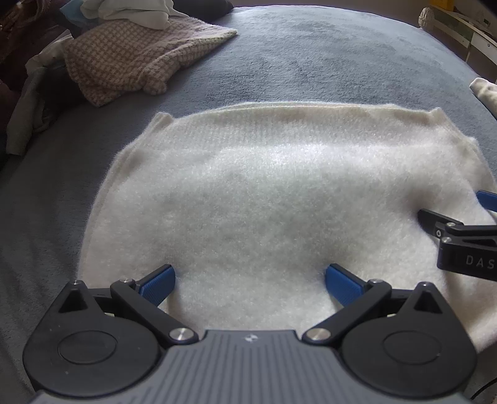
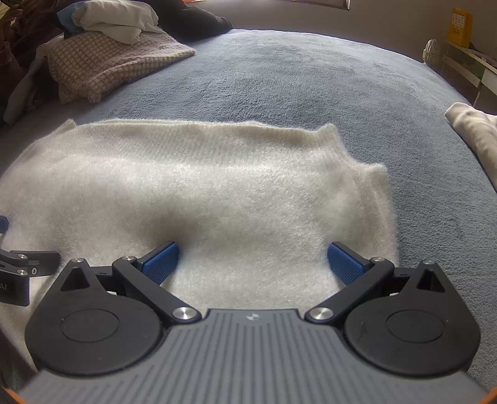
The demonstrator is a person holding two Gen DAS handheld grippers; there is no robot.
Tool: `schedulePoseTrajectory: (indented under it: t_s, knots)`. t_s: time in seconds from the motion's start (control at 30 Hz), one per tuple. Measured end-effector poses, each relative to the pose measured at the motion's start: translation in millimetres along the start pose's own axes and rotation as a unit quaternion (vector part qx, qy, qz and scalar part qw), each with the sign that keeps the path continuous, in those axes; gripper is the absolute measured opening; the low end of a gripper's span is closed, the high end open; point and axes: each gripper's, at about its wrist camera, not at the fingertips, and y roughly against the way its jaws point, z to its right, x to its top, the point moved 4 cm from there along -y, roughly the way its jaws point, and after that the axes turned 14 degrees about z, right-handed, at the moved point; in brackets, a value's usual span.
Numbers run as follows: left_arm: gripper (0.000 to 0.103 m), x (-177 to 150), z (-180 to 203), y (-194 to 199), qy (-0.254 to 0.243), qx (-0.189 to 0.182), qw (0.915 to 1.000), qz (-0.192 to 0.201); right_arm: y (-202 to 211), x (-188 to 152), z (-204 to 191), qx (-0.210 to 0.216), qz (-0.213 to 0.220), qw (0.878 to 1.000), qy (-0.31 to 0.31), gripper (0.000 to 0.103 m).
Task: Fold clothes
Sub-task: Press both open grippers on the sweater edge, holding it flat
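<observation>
A blue-grey bed [image 1: 310, 62] filled both views, with a fluffy white sweater [image 1: 264, 192] spread flat at its middle and a houndstooth garment [image 1: 130, 59] heaped toward 10 o'clock. Only the right wrist view showed the sweater's right edge [image 2: 382, 199] whole, a cream cloth [image 2: 472, 130] at 3 o'clock and a yellow box [image 2: 459, 28] at 1 o'clock. The left hand-held gripper [image 1: 250, 279] and right hand-held gripper [image 2: 253, 258] both stood spread wide over the sweater's near part, gripping nothing.
</observation>
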Motion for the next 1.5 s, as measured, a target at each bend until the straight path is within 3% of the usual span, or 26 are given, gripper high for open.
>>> schedulePoseTrajectory:
  t_s: [1.5]
  knots:
    - [0.103,0.2,6.5,1.9,-0.018,0.017,0.9997,0.008,-0.2,-1.7,-1.2,-0.002,0.006,1.0,0.003,0.102]
